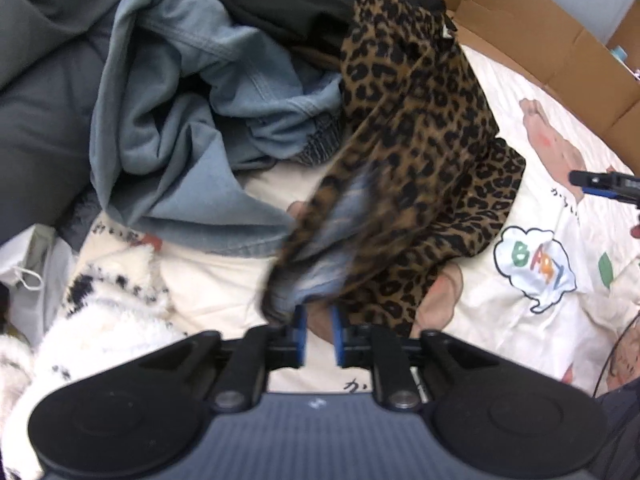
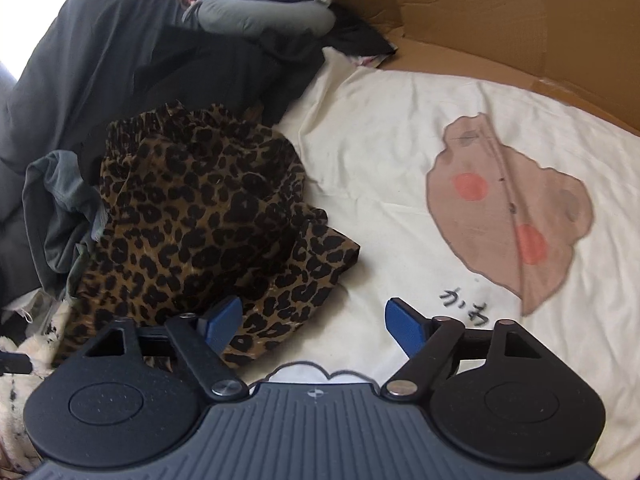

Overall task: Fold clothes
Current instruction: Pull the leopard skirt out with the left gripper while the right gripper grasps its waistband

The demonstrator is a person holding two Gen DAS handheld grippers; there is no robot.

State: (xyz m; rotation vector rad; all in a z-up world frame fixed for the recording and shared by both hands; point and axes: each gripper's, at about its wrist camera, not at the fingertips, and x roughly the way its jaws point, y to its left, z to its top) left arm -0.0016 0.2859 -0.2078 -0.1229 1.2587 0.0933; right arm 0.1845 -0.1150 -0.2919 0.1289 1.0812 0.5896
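Note:
A leopard-print garment [image 1: 416,128] lies crumpled on a cream bed sheet [image 1: 216,288] with cartoon prints. My left gripper [image 1: 319,320] is shut on a blurred fold of the leopard-print garment near its lower edge, pulling it up. In the right wrist view the same garment [image 2: 200,216] lies in a heap at left. My right gripper [image 2: 314,320] is open and empty, its left finger [image 2: 222,322] over the garment's edge, its right finger over the bare sheet [image 2: 380,168]. The right gripper also shows at the right edge of the left wrist view [image 1: 604,184].
A blue-grey sweatshirt [image 1: 176,120] and dark grey clothes [image 1: 44,92] are piled at the left. A fluffy white item [image 1: 108,320] lies at lower left. Cardboard [image 2: 500,20] stands along the far edge of the bed. A grey pillow [image 2: 260,12] lies at the back.

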